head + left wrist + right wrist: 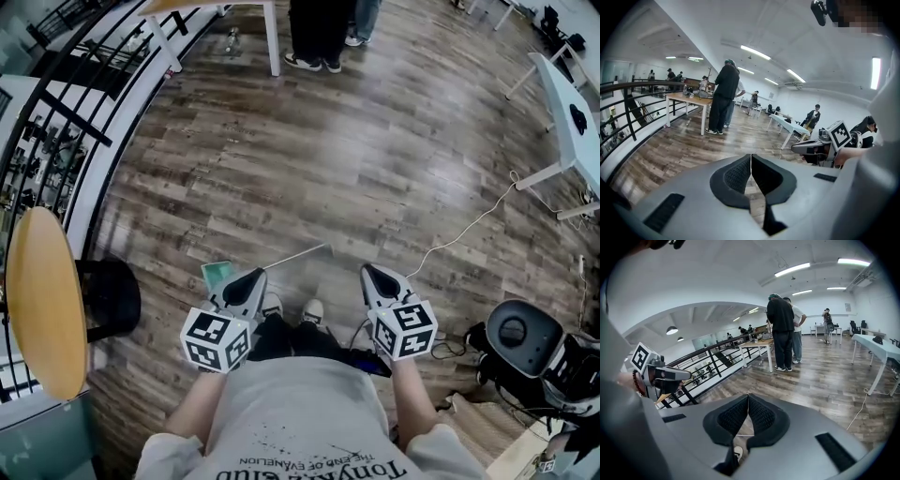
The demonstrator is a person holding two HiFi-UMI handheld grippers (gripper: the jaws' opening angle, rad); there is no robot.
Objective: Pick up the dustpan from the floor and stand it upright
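While clenched empty, fingers of left gripper (255, 276) just beside dustpan (217, 274), its long handle slanting toward right gripper (368, 270), likewise clenched empty.

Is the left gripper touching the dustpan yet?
Apart. Left gripper is shut on nothing in its own view, aimed level; dustpan lies on the floor.

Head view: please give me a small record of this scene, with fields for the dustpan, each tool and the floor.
dustpan: green dustpan with a long thin pale handle, lying on the floor, not yet upright
left tool: left tool, jaws together, nothing between them, held above the floor beside the dustpan's pan
right tool: right tool, jaws together, nothing between them
floor: brown wooden plank floor
cable: thin white cable on the floor, right of the tools
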